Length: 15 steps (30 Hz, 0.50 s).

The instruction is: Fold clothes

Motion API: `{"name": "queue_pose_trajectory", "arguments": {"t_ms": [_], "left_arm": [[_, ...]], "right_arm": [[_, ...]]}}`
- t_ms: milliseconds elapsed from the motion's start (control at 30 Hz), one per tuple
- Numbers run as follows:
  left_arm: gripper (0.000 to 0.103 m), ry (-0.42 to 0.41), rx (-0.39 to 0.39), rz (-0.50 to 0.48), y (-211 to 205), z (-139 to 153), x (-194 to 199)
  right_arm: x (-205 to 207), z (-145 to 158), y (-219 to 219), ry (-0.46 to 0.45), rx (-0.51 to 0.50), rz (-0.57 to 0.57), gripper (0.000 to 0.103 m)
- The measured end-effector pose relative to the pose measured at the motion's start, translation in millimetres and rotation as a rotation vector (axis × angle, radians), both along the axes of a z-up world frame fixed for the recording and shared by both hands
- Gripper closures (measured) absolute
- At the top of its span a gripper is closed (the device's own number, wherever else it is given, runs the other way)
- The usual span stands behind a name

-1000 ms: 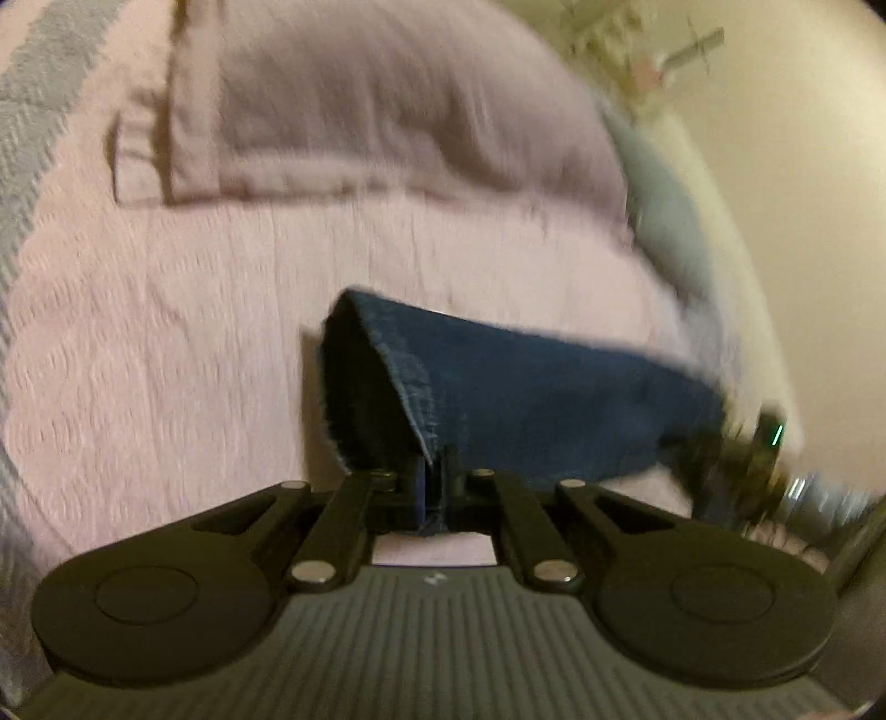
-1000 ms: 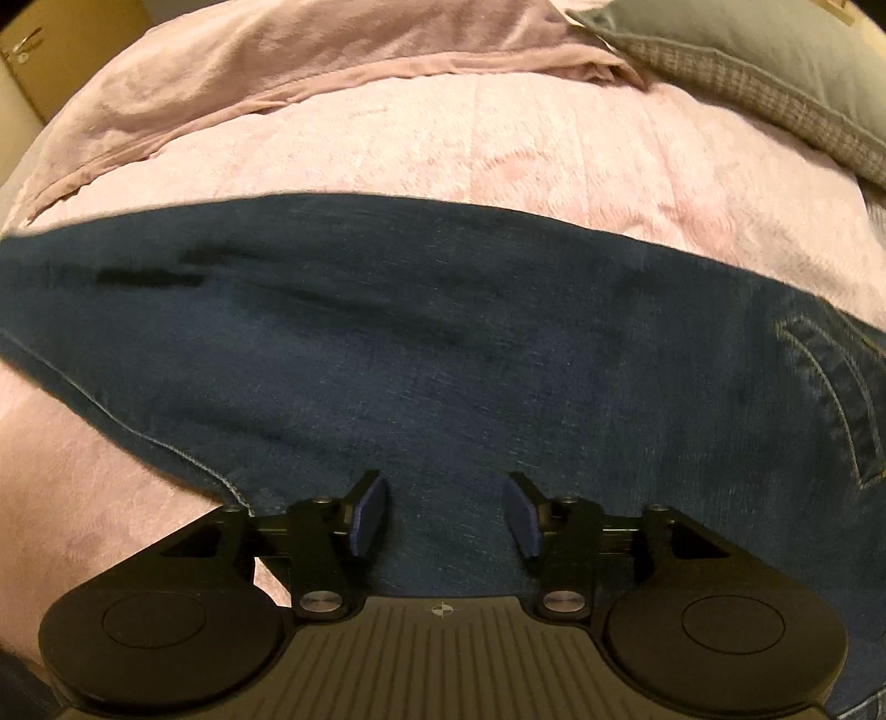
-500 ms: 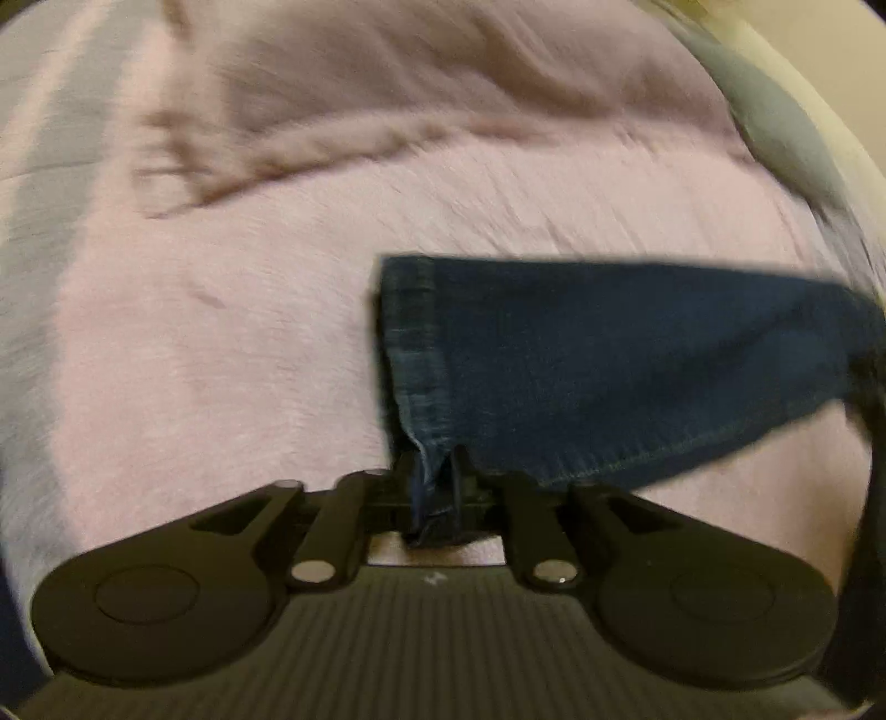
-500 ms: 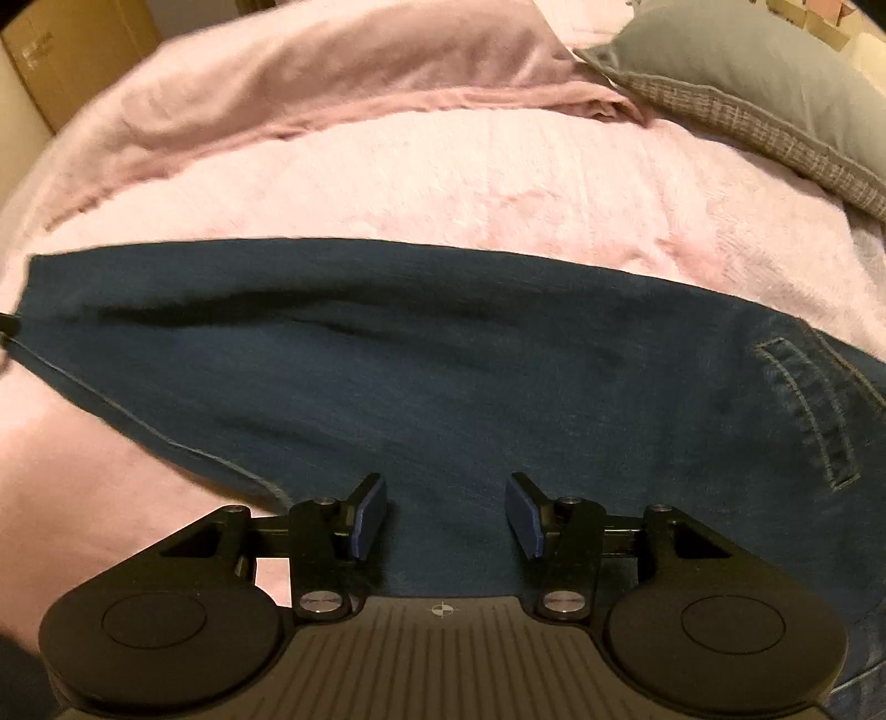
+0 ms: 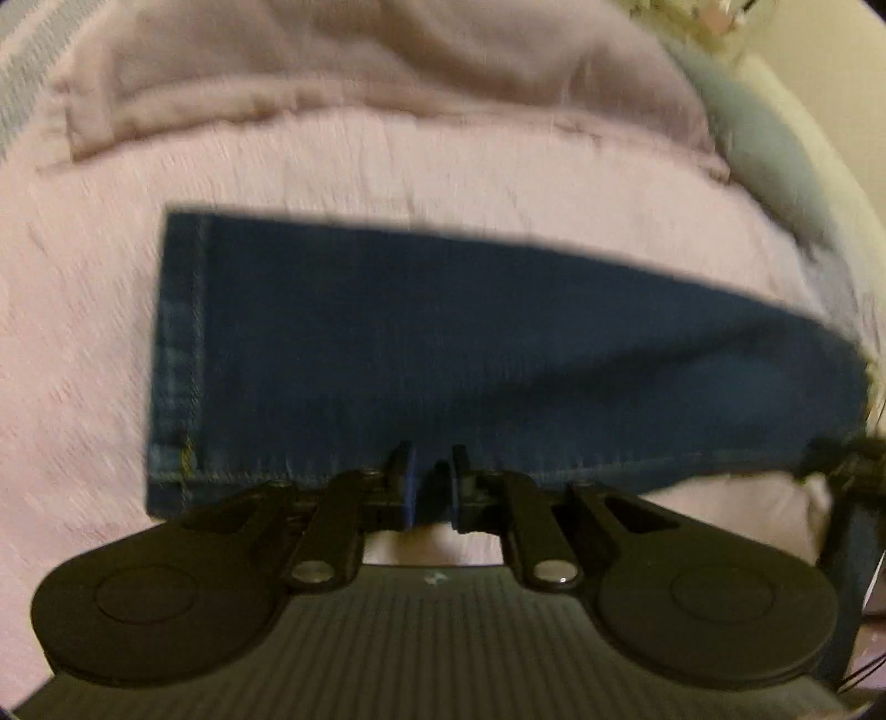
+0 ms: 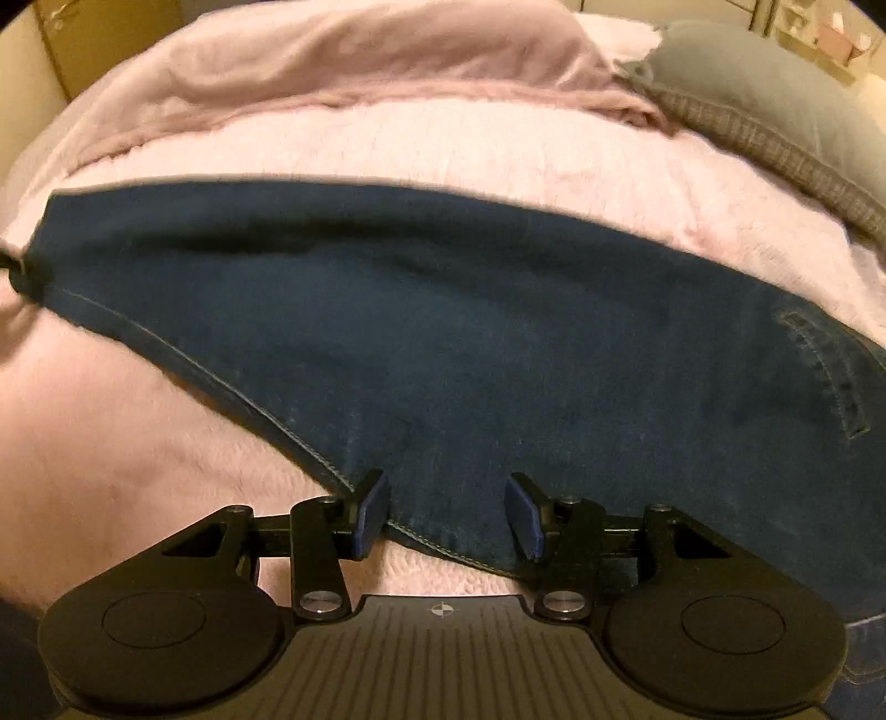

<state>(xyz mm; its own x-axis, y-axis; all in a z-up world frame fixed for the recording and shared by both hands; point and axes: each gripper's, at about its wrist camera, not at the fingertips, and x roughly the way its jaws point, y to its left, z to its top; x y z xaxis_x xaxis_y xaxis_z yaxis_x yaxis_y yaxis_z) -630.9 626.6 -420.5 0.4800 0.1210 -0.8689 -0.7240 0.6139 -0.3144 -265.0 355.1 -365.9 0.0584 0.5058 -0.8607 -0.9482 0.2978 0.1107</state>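
Observation:
Dark blue jeans [image 5: 498,354] lie spread flat on the pink bedspread [image 5: 83,343], with the leg hem [image 5: 177,354] at the left of the left wrist view. My left gripper [image 5: 432,482] sits at the leg's near seam edge, its pads close together with a bit of denim between them. In the right wrist view the jeans [image 6: 470,343] stretch from the hem at far left to a back pocket [image 6: 830,376] at right. My right gripper [image 6: 448,512] stands open over the near seam, its pads on either side of the denim. The left gripper [image 6: 22,277] shows as a dark shape at the hem end.
A folded pink blanket [image 6: 360,61] lies across the bed behind the jeans. A grey pillow [image 6: 775,94] rests at the back right. A brown cardboard box [image 6: 111,33] stands beyond the bed's far left. A cream wall [image 5: 830,83] rises at the right.
The leg end, lifted and hanging from my left gripper a second ago, now lies flat, and its hem sits left of the gripper. The right gripper stayed open and drew back slightly.

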Motion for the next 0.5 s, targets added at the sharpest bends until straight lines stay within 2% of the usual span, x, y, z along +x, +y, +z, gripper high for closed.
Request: {"name": "queue_pose_trajectory", "arguments": {"t_ms": [33, 100, 167, 200, 267, 367, 467, 500], "left_arm": [[0.095, -0.004, 0.000, 0.009, 0.3, -1.0, -2.4], [0.098, 0.004, 0.000, 0.042, 3.6, -3.8, -7.5], [0.101, 0.040, 0.013, 0.065, 6.0, -5.5, -12.7], [0.101, 0.053, 0.019, 0.079, 6.5, -3.4, -13.6], [0.100, 0.061, 0.032, 0.108, 6.6, 3.1, -12.9], [0.100, 0.072, 0.051, 0.151, 6.8, 12.9, -11.9], [0.100, 0.064, 0.064, 0.166, 4.9, 24.4, -5.4], [0.099, 0.036, 0.060, 0.136, 1.7, 30.4, 3.5]], "right_arm": [[-5.3, -0.2, -1.3, -0.017, -0.004, 0.013, 0.052], [0.5, -6.2, -3.9, 0.005, -0.003, -0.030, 0.052], [-12.5, -24.8, -8.9, -0.074, -0.086, 0.094, 0.052], [-17.5, -22.2, -11.5, -0.108, -0.084, 0.126, 0.052], [-16.0, -9.4, -9.3, -0.097, -0.095, 0.105, 0.052], [-4.4, 4.5, -14.1, -0.081, -0.006, 0.013, 0.052], [-0.2, -3.4, -7.7, -0.086, -0.110, 0.084, 0.052], [4.9, 4.8, -5.0, -0.075, -0.084, 0.065, 0.052]]}}
